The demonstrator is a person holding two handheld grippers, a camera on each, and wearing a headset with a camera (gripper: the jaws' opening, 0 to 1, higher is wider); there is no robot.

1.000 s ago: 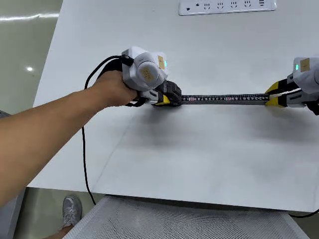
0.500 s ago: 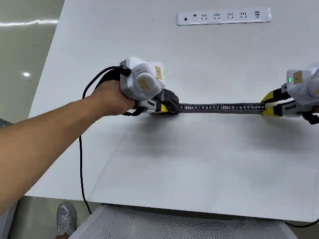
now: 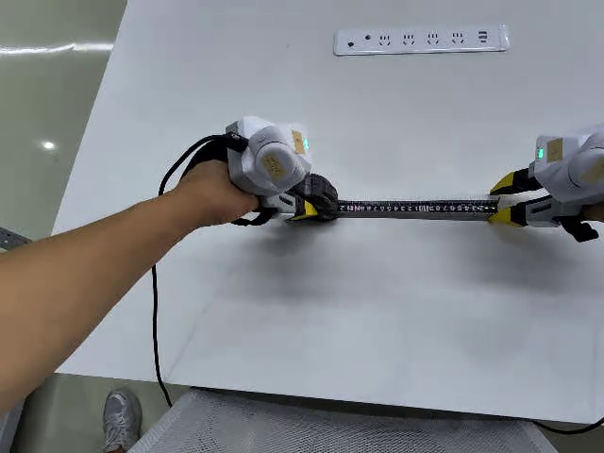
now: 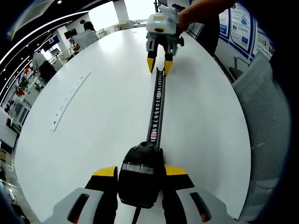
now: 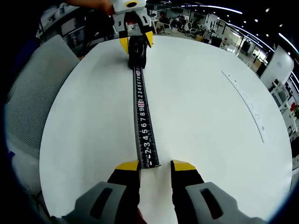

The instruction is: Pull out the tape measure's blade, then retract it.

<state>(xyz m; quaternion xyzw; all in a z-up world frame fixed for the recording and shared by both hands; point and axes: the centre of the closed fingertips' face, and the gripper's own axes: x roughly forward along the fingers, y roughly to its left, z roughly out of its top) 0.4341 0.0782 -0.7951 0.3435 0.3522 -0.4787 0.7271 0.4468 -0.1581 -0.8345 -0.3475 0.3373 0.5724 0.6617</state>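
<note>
A black and yellow tape measure (image 3: 316, 197) rests on the white table (image 3: 377, 293), and my left gripper (image 3: 307, 200) is shut on its case (image 4: 140, 175). Its blade (image 3: 415, 207) lies flat on the table, pulled out toward my right gripper (image 3: 500, 198). In the right gripper view the blade (image 5: 142, 121) ends at its hook (image 5: 150, 165), just between the yellow fingertips (image 5: 128, 166). The right gripper (image 5: 155, 166) stands open: its jaws are wider apart than the blade, with a gap on one side. My right gripper (image 4: 159, 66) also appears at the blade's far end (image 4: 159, 73).
A white power strip (image 3: 421, 40) lies at the table's far side. A black cable (image 3: 160, 283) hangs from my left gripper over the table's left edge. A mesh chair back (image 3: 349, 425) sits below the near edge. Bare tabletop surrounds the blade.
My right gripper's jaws have spread apart around the blade's end and shifted slightly left. The blade stays pulled out at about the same length. The left gripper has kept its hold.
</note>
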